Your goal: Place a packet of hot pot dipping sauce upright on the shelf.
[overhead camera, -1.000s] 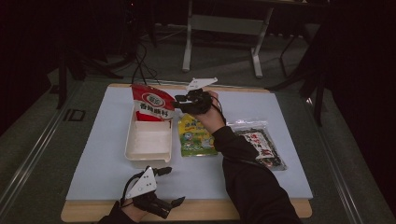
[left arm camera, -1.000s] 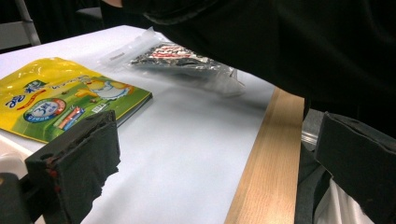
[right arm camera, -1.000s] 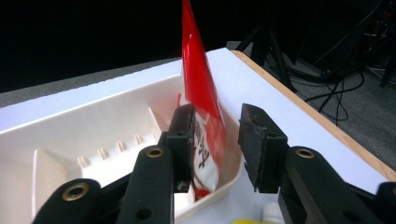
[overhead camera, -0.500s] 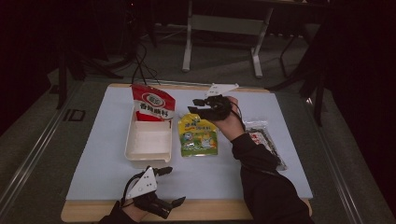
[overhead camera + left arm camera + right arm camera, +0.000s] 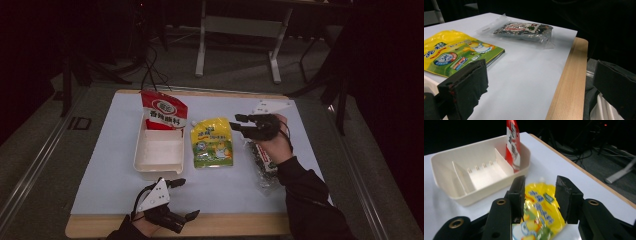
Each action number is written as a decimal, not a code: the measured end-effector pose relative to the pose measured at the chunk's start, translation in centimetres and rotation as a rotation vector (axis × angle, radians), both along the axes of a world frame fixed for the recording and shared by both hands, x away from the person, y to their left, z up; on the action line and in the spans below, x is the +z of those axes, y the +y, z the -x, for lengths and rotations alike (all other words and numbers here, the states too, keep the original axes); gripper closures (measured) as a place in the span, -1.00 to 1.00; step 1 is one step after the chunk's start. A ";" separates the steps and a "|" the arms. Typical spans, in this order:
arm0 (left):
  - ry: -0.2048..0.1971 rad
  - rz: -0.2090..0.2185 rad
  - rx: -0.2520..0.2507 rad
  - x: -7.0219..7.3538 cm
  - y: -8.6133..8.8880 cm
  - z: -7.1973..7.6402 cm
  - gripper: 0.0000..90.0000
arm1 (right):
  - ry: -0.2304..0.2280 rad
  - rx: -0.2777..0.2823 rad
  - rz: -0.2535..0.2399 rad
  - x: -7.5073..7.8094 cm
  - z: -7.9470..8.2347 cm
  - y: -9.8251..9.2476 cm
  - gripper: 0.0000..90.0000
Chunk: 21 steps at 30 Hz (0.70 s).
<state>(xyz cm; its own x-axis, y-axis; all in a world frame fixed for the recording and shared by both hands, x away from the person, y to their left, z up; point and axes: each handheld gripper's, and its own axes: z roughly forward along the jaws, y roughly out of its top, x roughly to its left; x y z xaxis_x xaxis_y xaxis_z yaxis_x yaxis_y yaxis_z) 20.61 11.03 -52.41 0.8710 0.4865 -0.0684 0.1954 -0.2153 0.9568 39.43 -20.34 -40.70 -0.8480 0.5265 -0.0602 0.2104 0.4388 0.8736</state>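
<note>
High view: a red packet [image 5: 163, 111] already stands upright in the far compartment of a white tray [image 5: 141, 159], whose nearer sections are bare. A yellow pouch [image 5: 212, 142] lies flat just right of the tray, and a clear bag of dark snack [image 5: 261, 165] lies further right, under the person's right forearm. So one item appears packed and two look left to go. The right gripper [image 5: 239, 123] hangs over the pouch's right edge, jaws parted with nothing between them. The left gripper [image 5: 183, 199] rests at the near edge of the table [image 5: 235, 225], jaws wide and empty. A pale sheet [image 5: 105, 165] covers the wooden tabletop; beyond lie a dim grey floor, cables and a white bench frame [image 5: 240, 30].

Left gripper view: the black jaws stand wide apart, holding nothing. Ahead lies the pouch [image 5: 454, 53] and, past it, the snack bag [image 5: 524, 30], both flat on the sheet [image 5: 524, 75]; the table's wood edge [image 5: 569, 82] runs alongside, with darkness beyond.

Right gripper view: between the part-open, empty jaws shows the pouch [image 5: 539, 207], below and ahead. The tray [image 5: 474, 175] sits behind it with the red packet [image 5: 513, 145] propped in an end compartment. Cables trail across the dark floor past the table edge.
</note>
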 end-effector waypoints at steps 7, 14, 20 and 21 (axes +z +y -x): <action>0.006 0.000 0.003 0.0 0.1 -0.3 -0.97 | 0.006 -0.075 0.004 -1.2 2.3 -4.5 0.36; 0.009 -0.003 -0.008 0.0 -0.2 -0.4 -0.97 | 0.018 -0.152 -0.006 -2.3 3.3 -8.0 0.43; 0.010 -0.007 -0.010 0.0 -0.3 -0.4 -0.97 | 0.023 -0.218 0.024 -3.8 4.0 -10.5 0.49; 0.012 -0.009 -0.008 0.0 -0.3 -0.5 -0.97 | 0.026 -0.226 0.022 -4.0 4.1 -10.9 0.52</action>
<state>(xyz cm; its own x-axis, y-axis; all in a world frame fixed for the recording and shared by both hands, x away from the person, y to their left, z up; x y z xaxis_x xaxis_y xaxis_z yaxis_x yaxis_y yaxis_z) 21.08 10.70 -52.45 0.8741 0.4800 -0.0748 0.2053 -0.2253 0.9524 35.37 -31.24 -44.72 -0.7104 0.7018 -0.0532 0.3280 0.3970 0.8572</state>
